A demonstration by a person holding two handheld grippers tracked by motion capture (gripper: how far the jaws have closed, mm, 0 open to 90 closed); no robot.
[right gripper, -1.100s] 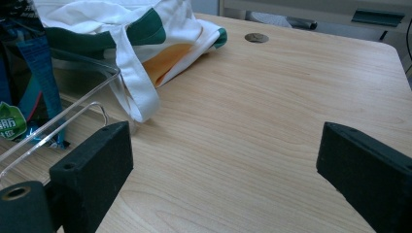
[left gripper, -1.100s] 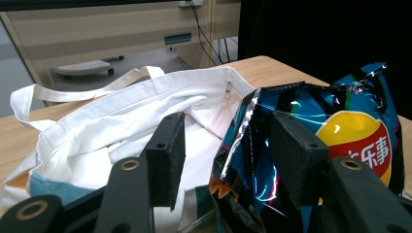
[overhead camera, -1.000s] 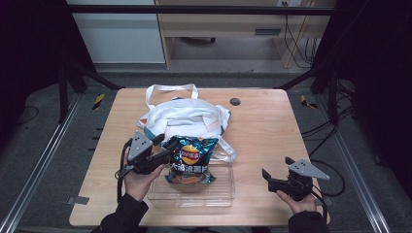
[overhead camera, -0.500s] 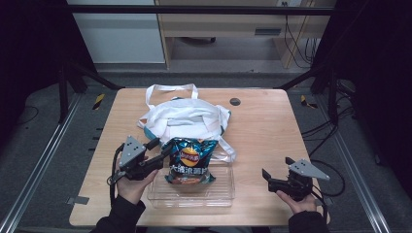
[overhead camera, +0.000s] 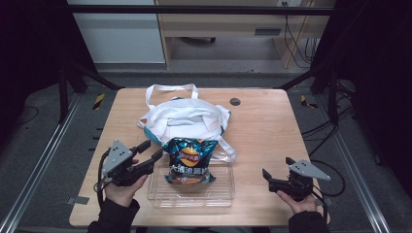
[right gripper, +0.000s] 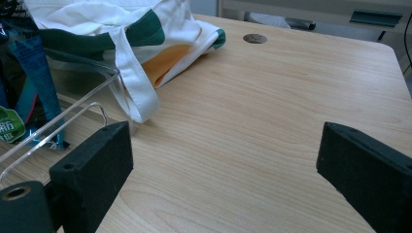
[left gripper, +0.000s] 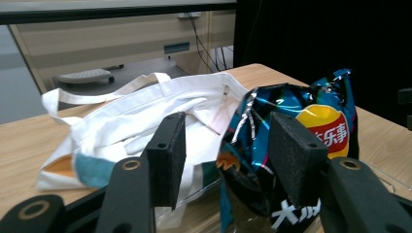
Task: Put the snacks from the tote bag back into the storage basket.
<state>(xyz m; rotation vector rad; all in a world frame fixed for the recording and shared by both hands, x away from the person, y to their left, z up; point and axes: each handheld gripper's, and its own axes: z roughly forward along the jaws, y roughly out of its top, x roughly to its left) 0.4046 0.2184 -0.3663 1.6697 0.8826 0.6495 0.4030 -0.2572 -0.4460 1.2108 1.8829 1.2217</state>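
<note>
A blue chips bag (overhead camera: 189,159) stands in a clear plastic tray (overhead camera: 214,194) near the table's front edge, leaning back against a white tote bag (overhead camera: 184,119). My left gripper (overhead camera: 151,151) sits just left of the chips bag, open, with nothing between its jaws. In the left gripper view, the left gripper (left gripper: 231,155) points at the gap between the tote bag (left gripper: 136,111) and the chips bag (left gripper: 311,116). My right gripper (overhead camera: 278,168) rests at the front right, open. In the right gripper view, the right gripper (right gripper: 223,165) spans bare wood.
The wooden table (overhead camera: 272,126) has a round cable hole (overhead camera: 235,101) behind the tote. In the right gripper view the tote's strap (right gripper: 138,92) hangs over the tray's rim (right gripper: 63,121). Dark stands and cables flank the table.
My left gripper has drawn back to the left, away from the chips bag's edge, still open. The bag, tray, tote and right gripper have stayed put.
</note>
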